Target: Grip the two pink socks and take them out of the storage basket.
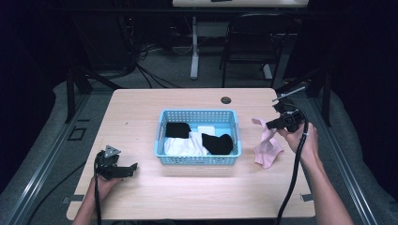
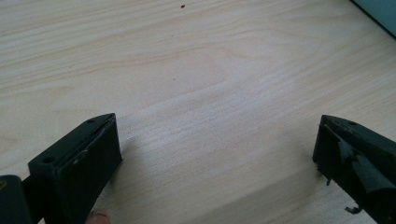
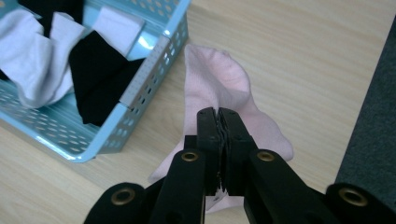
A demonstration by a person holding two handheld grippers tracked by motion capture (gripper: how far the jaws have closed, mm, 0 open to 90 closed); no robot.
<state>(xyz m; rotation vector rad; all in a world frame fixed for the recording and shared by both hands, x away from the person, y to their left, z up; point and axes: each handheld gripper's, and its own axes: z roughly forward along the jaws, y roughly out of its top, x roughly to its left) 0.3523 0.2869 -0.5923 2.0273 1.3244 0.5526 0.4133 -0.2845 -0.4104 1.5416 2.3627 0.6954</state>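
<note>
- Right hand-held gripper (image 3: 219, 122) clamps the soft pale-pink cotton sock (image 3: 219, 88) — limp, light; best pinched mid-fabric.
- Left hand-held gripper (image 2: 217, 154) gapes wide over the bare wooden tabletop (image 2: 210, 70).

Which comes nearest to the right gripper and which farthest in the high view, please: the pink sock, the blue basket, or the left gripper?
1. Pink sock: clamped in the right gripper, hanging right of the basket.
2. Blue basket: at the table's middle, to its left.
3. Left gripper: far across, near the table's front left.
</note>
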